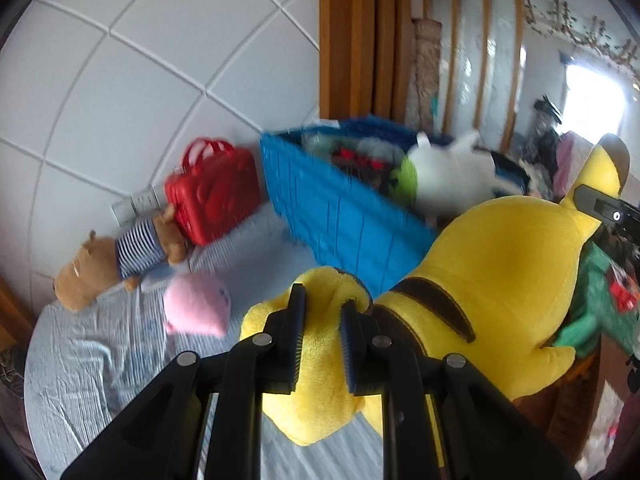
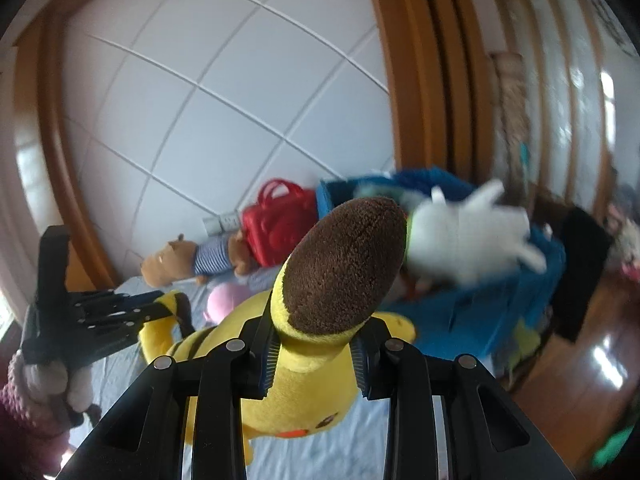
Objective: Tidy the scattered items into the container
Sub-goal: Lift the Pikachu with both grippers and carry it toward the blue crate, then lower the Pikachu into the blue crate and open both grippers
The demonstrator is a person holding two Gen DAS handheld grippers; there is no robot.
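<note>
I have the big yellow plush toy (image 1: 500, 264) held by both tongs above the bed (image 1: 100, 352), just in front of the blue basket (image 1: 340, 216). My left tongs (image 1: 322, 308) are clamped on a yellow limb at the toy's rear end, next to the brown stripes on its back. My right tongs (image 2: 314, 344) are clamped on the base of one ear, whose brown tip (image 2: 348, 264) stands up right before that camera; the toy's face with its red cheek hangs below. In the left view the right tongs show at the right edge on the ear, and in the right view the left tongs show at the left edge on the toy's rear. The blue basket stands at the far side of the bed near the wall, already holding several things, with a white plush toy (image 1: 452, 176) lying on top at its near rim. Left of the basket, against the wall, sits a red toy case (image 1: 212, 196), and a brown plush animal in a striped shirt (image 1: 120, 260) lies touching it. A pink plush toy (image 1: 196, 304) lies on the striped sheet near the yellow toy's rear. A green item (image 1: 596, 304) shows at the bed's right edge, too blurred to identify.
</note>
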